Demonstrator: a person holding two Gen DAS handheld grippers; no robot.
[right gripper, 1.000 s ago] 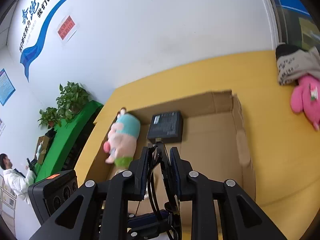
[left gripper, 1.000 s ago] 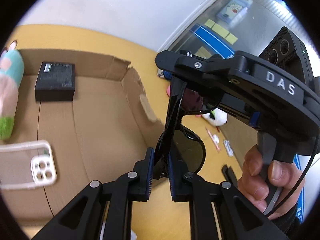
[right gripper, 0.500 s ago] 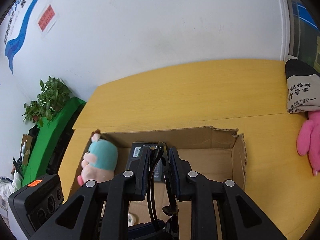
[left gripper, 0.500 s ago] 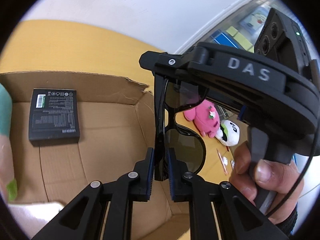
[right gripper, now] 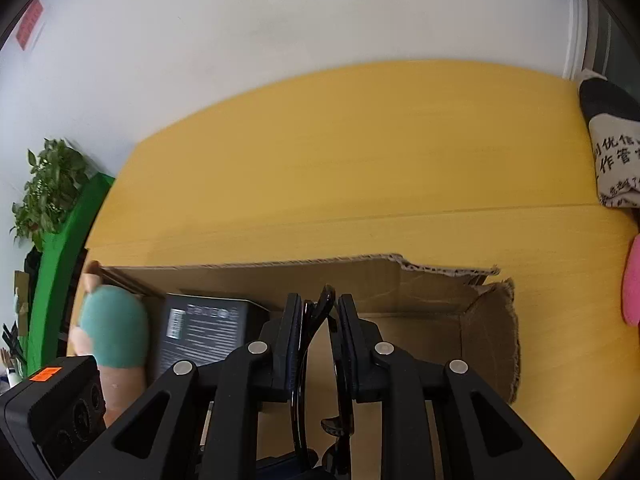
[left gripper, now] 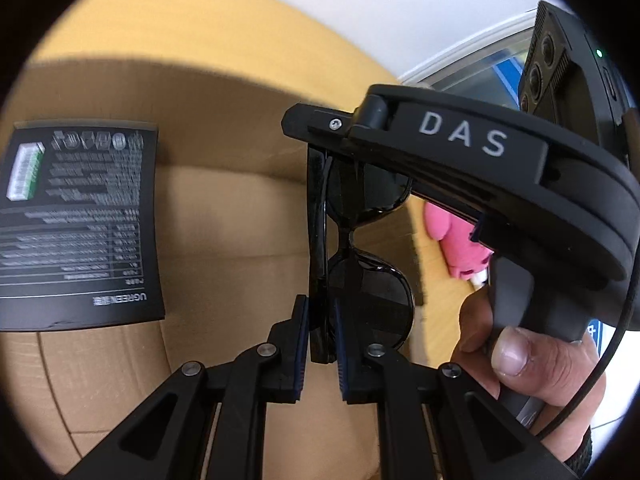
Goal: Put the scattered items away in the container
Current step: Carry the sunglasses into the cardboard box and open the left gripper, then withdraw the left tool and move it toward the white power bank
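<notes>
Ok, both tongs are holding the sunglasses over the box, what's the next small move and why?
Probably lower the sunglasses onto the bare cardboard beside the black packet, then open. Both the left tongs and right tongs grip them above the box floor.

Both grippers carry the sunglasses (left gripper: 362, 256) lower and farther over the cardboard box (left gripper: 240, 216); black packet (left gripper: 76, 224) looms larger at 9 o'clock; phone case leaves view.

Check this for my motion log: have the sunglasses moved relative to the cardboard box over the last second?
Yes. The sunglasses came from beside the cardboard box wall to over its floor.
</notes>
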